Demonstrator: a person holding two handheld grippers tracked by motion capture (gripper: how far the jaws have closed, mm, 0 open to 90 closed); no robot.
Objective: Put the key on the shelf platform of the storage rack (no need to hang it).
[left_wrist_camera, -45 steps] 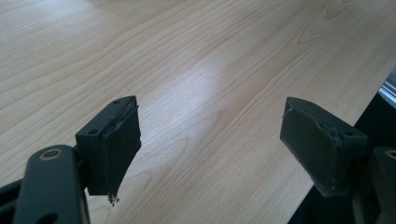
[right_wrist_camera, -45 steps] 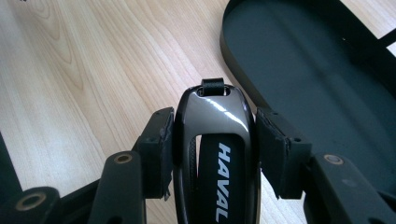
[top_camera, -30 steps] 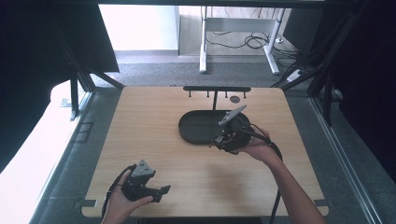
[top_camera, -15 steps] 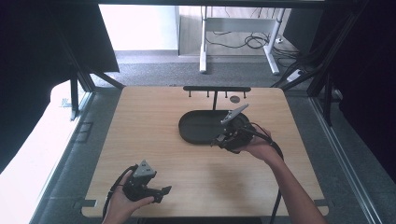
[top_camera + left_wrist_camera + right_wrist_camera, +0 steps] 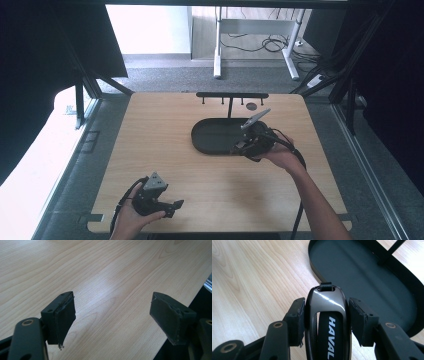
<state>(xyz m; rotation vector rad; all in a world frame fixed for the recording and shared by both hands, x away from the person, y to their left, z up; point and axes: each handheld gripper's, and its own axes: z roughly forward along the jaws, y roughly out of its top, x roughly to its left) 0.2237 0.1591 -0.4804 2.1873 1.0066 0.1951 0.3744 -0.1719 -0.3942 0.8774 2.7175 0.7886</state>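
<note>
Little has shifted since a second ago: my right gripper [image 5: 239, 146] holds its place at the black tray's [image 5: 210, 135] near rim, toward the counter's [image 5: 150, 130] right edge, fingers clamped on the HAVAL key fob [image 5: 328, 322]. My left gripper [image 5: 176, 206] rests near the front edge, fingers spread wide.

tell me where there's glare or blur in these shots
Right gripper view: a bright glare streak on the glossy key fob, with the tray behind it slightly soft. Left gripper view: a pale sheen on the table. High view: the floor beyond the table is washed out by daylight.
</note>
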